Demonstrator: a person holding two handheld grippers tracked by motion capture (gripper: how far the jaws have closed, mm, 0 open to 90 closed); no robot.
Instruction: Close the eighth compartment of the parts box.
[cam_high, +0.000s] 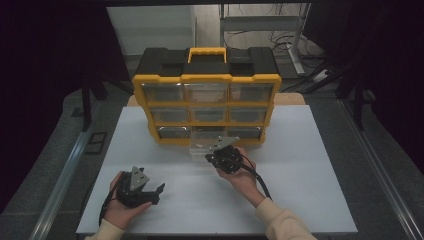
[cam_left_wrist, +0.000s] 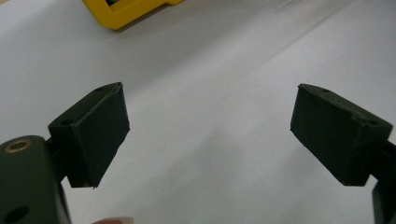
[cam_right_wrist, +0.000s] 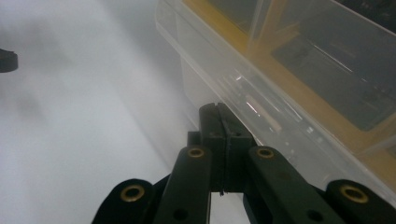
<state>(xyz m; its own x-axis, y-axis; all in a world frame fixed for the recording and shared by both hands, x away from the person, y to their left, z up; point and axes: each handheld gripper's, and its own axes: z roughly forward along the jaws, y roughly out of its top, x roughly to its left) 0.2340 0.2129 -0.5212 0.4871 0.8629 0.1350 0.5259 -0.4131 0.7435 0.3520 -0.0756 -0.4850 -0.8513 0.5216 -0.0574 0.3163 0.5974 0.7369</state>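
A yellow and black organizer (cam_high: 207, 78) with clear drawers stands at the back of the white table (cam_high: 300, 165). Its bottom middle clear drawer (cam_high: 202, 142) is pulled out toward me. My right gripper (cam_high: 220, 150) sits at that drawer's front edge. In the right gripper view the right gripper (cam_right_wrist: 218, 112) has its jaws pressed together against the clear drawer (cam_right_wrist: 261, 102). My left gripper (cam_high: 159, 192) rests low at the front left. Its jaws stand wide open over bare table in the left gripper view (cam_left_wrist: 210, 130), with nothing between them.
The organizer's yellow corner (cam_left_wrist: 126, 11) shows at the top of the left gripper view. Dark floor, metal rails (cam_high: 65, 175) and cables surround the table. White tabletop stretches between the two hands and out to the right.
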